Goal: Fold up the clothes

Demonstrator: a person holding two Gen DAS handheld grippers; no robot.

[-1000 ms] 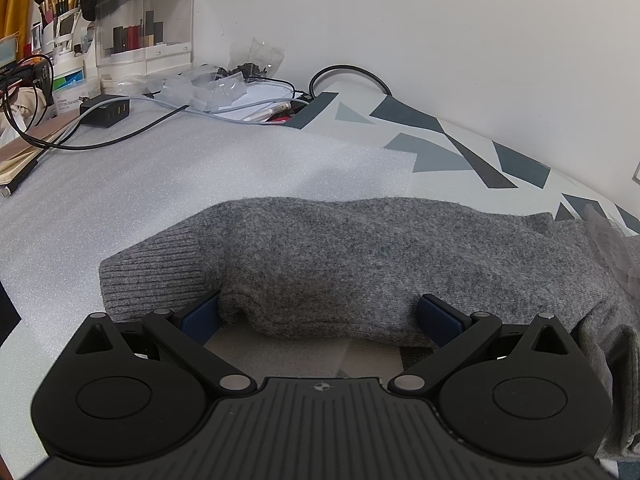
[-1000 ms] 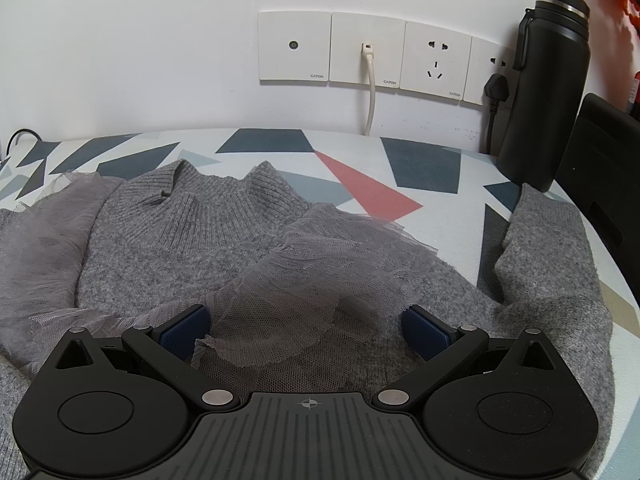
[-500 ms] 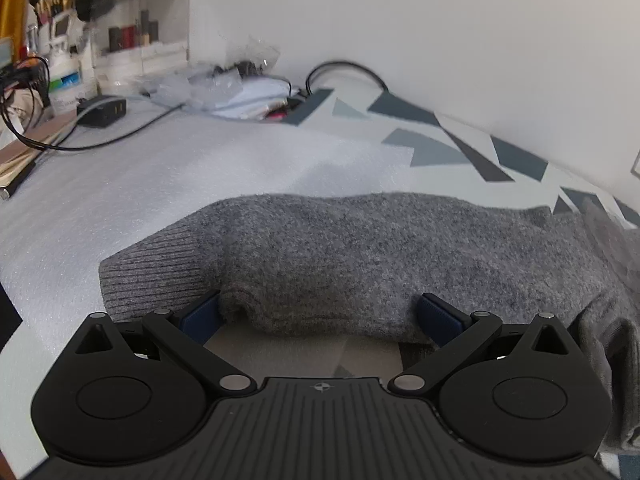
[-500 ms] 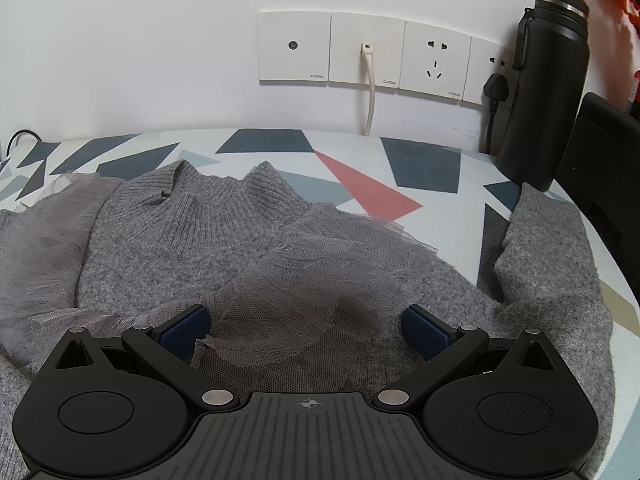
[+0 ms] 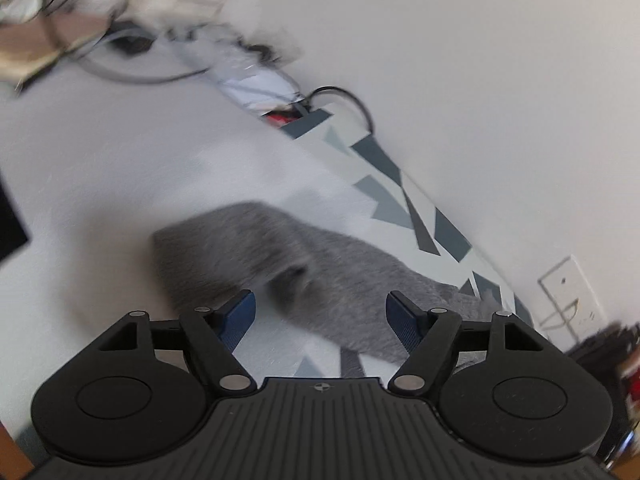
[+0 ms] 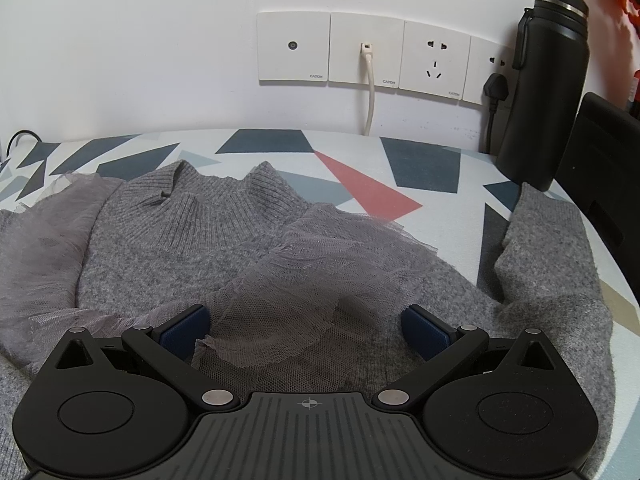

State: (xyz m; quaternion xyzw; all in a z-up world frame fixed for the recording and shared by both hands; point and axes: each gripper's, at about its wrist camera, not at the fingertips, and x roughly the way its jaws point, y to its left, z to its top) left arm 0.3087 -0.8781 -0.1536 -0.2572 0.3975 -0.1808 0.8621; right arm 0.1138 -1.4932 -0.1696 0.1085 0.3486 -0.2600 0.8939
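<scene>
A grey knit sweater [image 6: 168,240] with sheer tulle ruffles [image 6: 320,264] lies spread on the patterned table, its ribbed collar toward the wall. My right gripper [image 6: 306,330] is open and low over the chest, with the ruffle lying between its blue pads. The right sleeve [image 6: 548,248] is bent near the table's right edge. In the blurred left wrist view, the left sleeve [image 5: 304,276] lies on the white foam sheet. My left gripper [image 5: 320,316] is open above and behind the sleeve, holding nothing.
A black bottle [image 6: 548,80] stands at the back right beside a dark box [image 6: 600,152]. Wall sockets [image 6: 368,52] with a white cable sit behind the table. Cables and clutter [image 5: 224,52] crowd the far left corner. White foam sheet [image 5: 100,168] covers the left side.
My left gripper has lifted off the sleeve and tilted and swung quickly, blurring its view; the sleeve now lies farther ahead. The right gripper has not moved.
</scene>
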